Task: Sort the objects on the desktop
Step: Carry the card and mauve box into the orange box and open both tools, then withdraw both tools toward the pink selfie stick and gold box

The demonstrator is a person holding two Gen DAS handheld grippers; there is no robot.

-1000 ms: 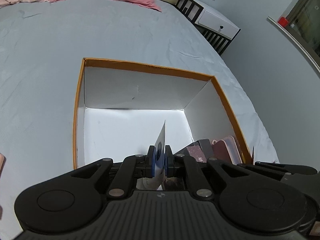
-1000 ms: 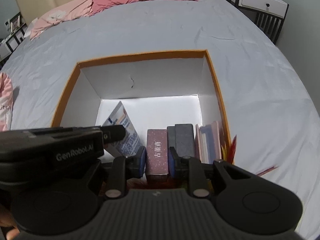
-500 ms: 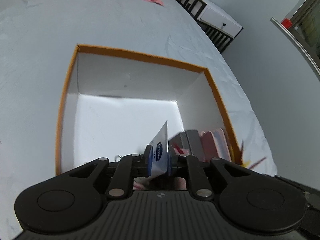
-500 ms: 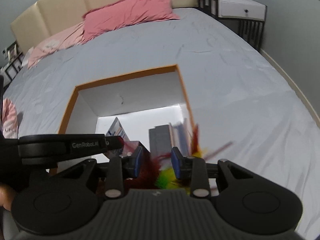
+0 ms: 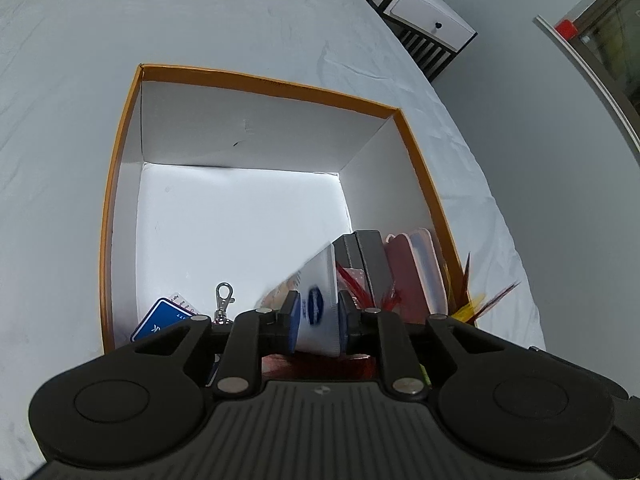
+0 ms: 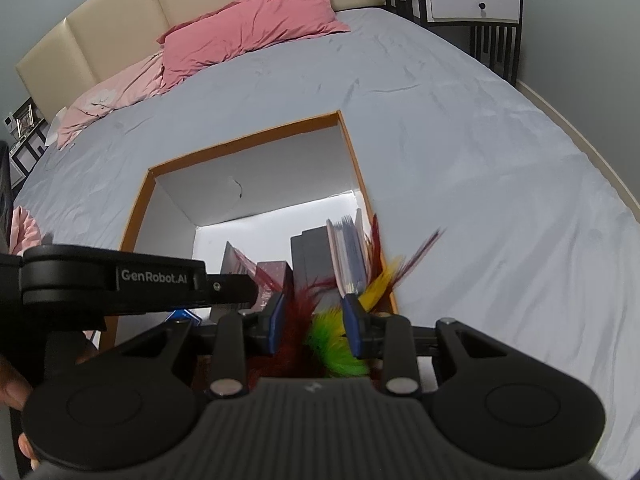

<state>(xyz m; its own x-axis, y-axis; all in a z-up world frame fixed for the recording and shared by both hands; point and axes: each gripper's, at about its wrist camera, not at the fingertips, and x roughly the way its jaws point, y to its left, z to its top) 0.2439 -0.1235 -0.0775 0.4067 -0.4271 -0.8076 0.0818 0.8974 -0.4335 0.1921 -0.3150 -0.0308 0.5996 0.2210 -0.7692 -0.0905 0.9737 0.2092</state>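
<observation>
Clearly light, thin white sachet [image 5: 320, 300] between left claw [image 5: 319, 318] pads, jaws just easing apart, contact unclear; pinch flat faces. Right claw [image 6: 314, 322] half-open, jaws just widened, astride soft feathers [image 6: 332, 344], ungripped.

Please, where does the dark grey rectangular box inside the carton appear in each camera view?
Left wrist: dark grey rectangular box stands right of centre, near the carton's right wall.
Right wrist: it stands at centre.
Shared landmark: orange-rimmed white carton.
</observation>
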